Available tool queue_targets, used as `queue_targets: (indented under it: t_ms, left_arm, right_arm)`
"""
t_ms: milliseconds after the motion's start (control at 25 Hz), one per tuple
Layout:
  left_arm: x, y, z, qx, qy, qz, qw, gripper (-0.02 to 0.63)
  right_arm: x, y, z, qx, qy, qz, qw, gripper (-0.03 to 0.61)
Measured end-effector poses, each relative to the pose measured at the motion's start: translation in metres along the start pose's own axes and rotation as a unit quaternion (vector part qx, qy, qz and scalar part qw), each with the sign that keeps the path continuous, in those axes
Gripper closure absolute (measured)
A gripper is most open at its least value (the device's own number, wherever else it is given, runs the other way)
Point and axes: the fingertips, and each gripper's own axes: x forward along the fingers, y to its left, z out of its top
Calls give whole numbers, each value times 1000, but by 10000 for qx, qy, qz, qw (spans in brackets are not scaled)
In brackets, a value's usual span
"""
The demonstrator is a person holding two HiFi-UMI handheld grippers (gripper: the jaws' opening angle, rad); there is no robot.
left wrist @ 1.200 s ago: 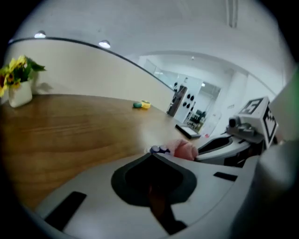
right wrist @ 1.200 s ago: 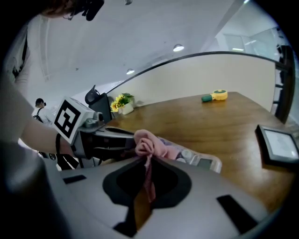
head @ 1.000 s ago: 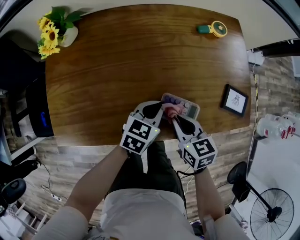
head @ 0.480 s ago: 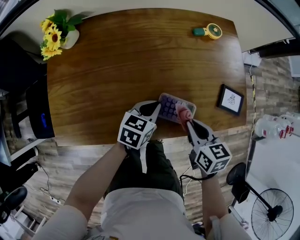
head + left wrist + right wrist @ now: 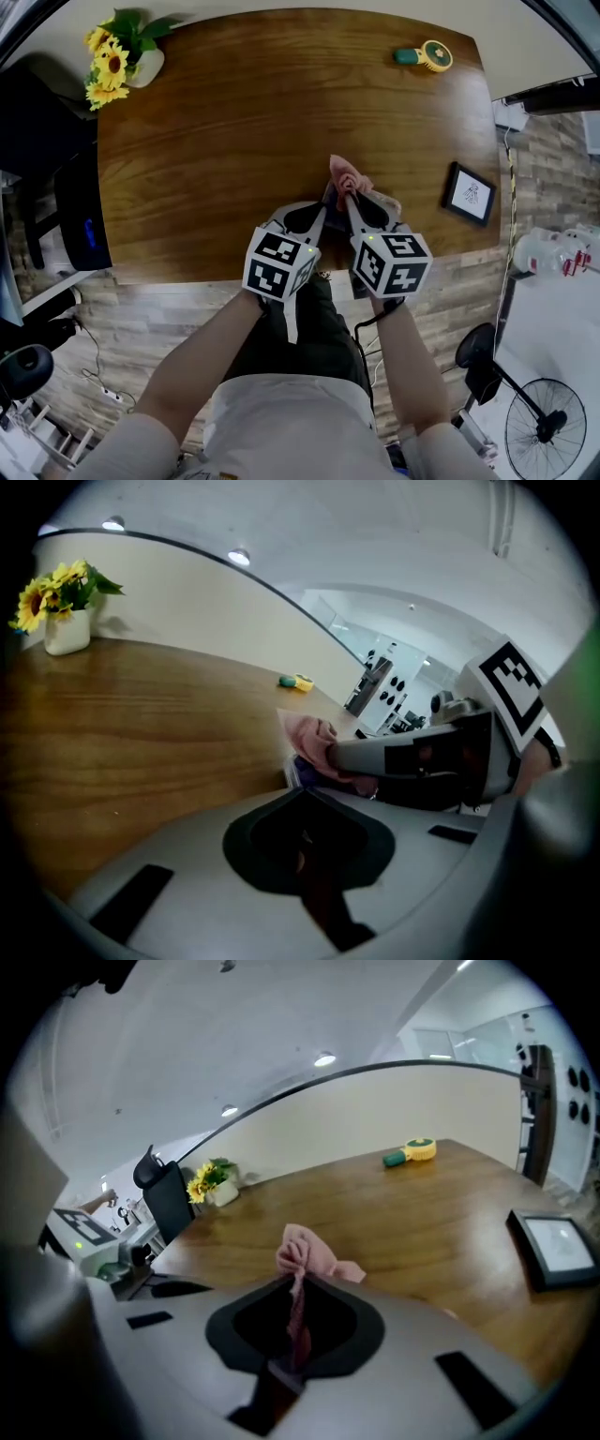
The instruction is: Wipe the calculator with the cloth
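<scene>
While its jaws are pressed tight on a crumpled pink cloth [image 5: 305, 1252], the right gripper [image 5: 295, 1283] points across the table. A strip of fabric runs down the slit btwn the jaws & the rest bunches just past the tips. From the left gripper view, that bunch sits over the lavender-keyed, white-edged calculator [image 5: 302, 771], at its far side. Can't tell if cloth actually touches the keys.

The left gripper [image 5: 298, 794] has its jaws closed together w/ nothing seen btwn them. The tips sit right at the calculator's near-left edge; can't tell if they grip it. In the head view the two grippers lie side by side at the near edge of the brown wooden table [image 5: 234, 131], and the calculator is mostly hidden under them.

Further out: a black-framed picture [image 5: 469, 197] lies to the right, well apart. A small green & yellow round gadget [image 5: 427, 56] sits near the far right corner. A white vase of sunflowers [image 5: 120, 64] stands at the far left corner.
</scene>
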Motion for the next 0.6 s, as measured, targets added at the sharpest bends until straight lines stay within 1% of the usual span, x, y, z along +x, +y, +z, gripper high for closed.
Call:
queue_targets:
  t_ms: [80,240,320,400,480,520,600]
  left_arm:
    - [0,0,0,16,-8,45,10000,611]
    - [-1,0,-1,203,-29,167,9997,611]
    - [0,0,-1,310,-52,230,9992,611]
    - [0,5,-2,472,-8,413,9980,612]
    - [0,13,-8,658,241,597,9958,612]
    - [-1,15,-11,723,365,611,9948,612]
    - [-8,17,-16,692,450,571,9950,612]
  right_arm:
    - [-3,13,-11,-123,99,114,9998,549]
    - [-18,31,-36,-280,360,434,9980,549]
    - [-25,37,-51,-402,620,603,9954,549]
    - [-32,42,-73,-433,991,789,9910,549]
    - [-44,42,-95,-167,1235,870,9884,549]
    - [-51,42,-103,35,1291,873,9878,549]
    - [-66,39,-111,325,1330,822,9872,549]
